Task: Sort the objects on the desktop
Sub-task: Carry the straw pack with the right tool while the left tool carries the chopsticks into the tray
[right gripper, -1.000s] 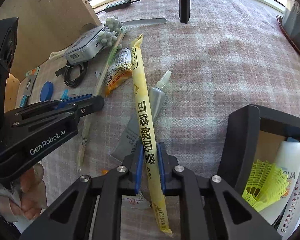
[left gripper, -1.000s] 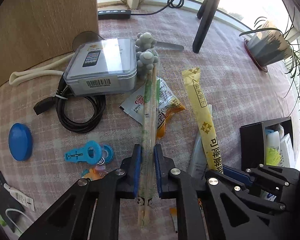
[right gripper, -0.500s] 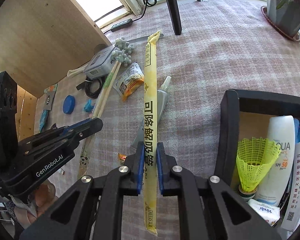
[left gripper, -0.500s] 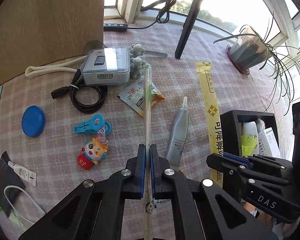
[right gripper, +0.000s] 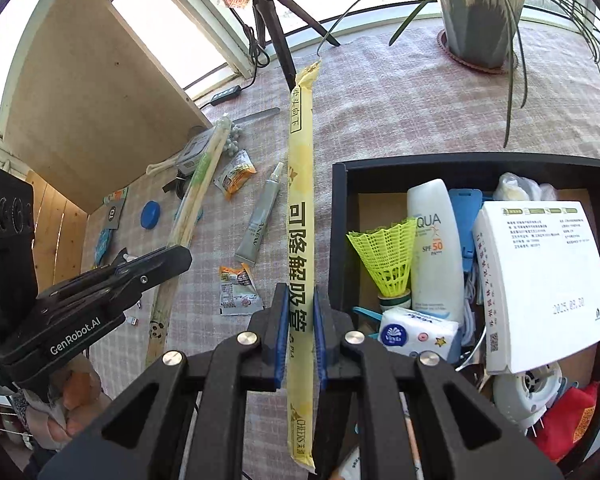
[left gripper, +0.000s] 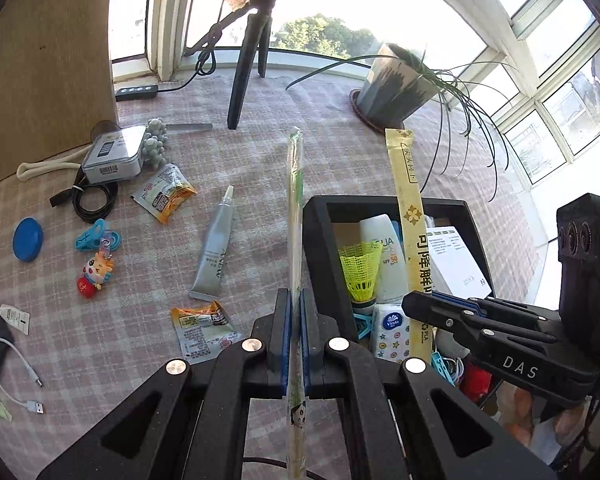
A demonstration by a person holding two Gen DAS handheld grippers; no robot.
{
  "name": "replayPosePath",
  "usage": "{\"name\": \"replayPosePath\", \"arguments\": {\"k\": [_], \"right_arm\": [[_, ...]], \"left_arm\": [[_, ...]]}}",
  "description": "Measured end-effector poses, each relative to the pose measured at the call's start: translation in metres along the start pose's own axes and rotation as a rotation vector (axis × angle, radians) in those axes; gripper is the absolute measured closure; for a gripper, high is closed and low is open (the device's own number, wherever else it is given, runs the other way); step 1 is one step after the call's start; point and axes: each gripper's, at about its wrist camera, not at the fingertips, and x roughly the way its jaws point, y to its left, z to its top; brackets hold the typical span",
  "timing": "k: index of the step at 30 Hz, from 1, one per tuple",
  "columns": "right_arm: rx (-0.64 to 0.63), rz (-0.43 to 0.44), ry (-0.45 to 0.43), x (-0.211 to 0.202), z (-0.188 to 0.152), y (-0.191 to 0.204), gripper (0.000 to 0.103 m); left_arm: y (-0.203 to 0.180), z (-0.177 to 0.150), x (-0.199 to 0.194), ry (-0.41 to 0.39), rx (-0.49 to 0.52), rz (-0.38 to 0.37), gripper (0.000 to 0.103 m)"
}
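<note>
Above the checked pink cloth (left gripper: 340, 168), the left gripper (left gripper: 295, 312) is clamped on a thin chopstick pack (left gripper: 295, 216) in clear crinkly wrap, held off the cloth just left of the black box (left gripper: 320, 248). The right gripper (right gripper: 300, 316) pinches a long, flat yellow sachet (right gripper: 300, 200) of glossy printed film, raised beside the box's left wall. Inside the rigid box lie a netted yellow shuttlecock (right gripper: 384, 252) and a smooth white tube (right gripper: 434, 248). A grey crimped tube (left gripper: 216, 248) rests on the cloth.
</note>
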Motion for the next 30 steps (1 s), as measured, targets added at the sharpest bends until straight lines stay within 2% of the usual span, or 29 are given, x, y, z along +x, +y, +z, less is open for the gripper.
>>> {"name": "replayPosePath", "arguments": {"k": [8, 14, 25, 27, 29, 30], "right_arm": [[0.110, -0.106, -0.067, -0.053, -0.027, -0.071, 0.091], [0.188, -0.159, -0.088, -0.075, -0.043, -0.114, 0.091], [0.232, -0.191, -0.105, -0.088, -0.052, -0.138, 0.091], [0.226, -0.189, -0.104, -0.088, -0.051, -0.137, 0.091], [0.213, -0.203, -0.099, -0.087, -0.049, -0.134, 0.087], [0.221, -0.219, -0.099, -0.087, -0.049, -0.134, 0.079]], "left_arm": [[-0.078, -0.024, 0.012, 0.052, 0.091, -0.078, 0.099], [-0.126, -0.042, 0.023, 0.083, 0.159, -0.102, 0.099], [-0.162, -0.052, 0.022, 0.085, 0.248, -0.092, 0.099], [-0.168, -0.054, 0.023, 0.094, 0.281, -0.109, 0.099], [-0.171, -0.056, 0.024, 0.112, 0.291, -0.103, 0.079], [-0.171, -0.057, 0.023, 0.106, 0.294, -0.105, 0.064]]}}
